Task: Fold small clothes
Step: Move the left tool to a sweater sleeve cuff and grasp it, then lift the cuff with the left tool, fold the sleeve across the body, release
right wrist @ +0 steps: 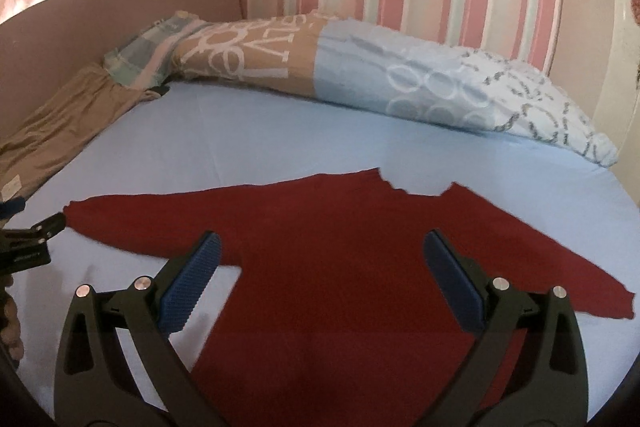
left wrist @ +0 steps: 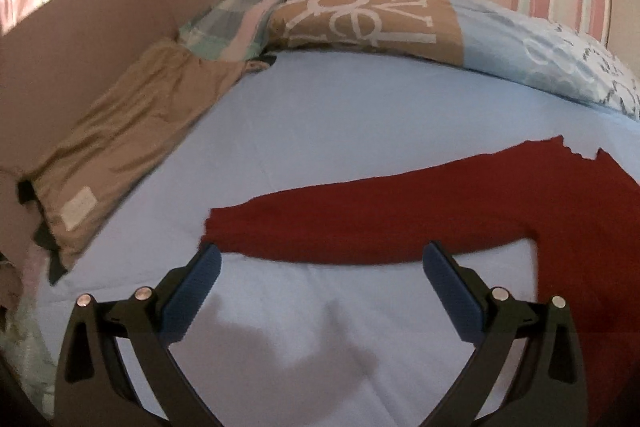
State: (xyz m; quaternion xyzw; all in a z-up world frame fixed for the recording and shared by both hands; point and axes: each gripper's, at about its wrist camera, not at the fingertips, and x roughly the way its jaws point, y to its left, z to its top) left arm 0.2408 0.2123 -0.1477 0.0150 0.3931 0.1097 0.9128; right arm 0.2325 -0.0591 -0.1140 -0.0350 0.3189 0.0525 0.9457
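Note:
A dark red long-sleeved top (right wrist: 348, 259) lies flat on the pale blue bed sheet (right wrist: 280, 139), both sleeves spread out, neckline toward the pillows. My right gripper (right wrist: 322, 247) hovers open over its body, nothing between the blue pads. In the left wrist view the left sleeve (left wrist: 360, 223) runs across the middle, its cuff at the left. My left gripper (left wrist: 320, 259) stands open just in front of that sleeve, its left fingertip (left wrist: 210, 259) beside the cuff. The left gripper's black tip (right wrist: 48, 227) shows at the far left of the right wrist view, next to the cuff.
A tan folded garment (left wrist: 120, 147) lies along the bed's left side against a brown headboard (left wrist: 80, 39). A long patterned pillow (right wrist: 360, 75) and a plaid cloth (left wrist: 232, 23) lie at the back under the striped wall. A hand (right wrist: 10, 327) shows at the left edge.

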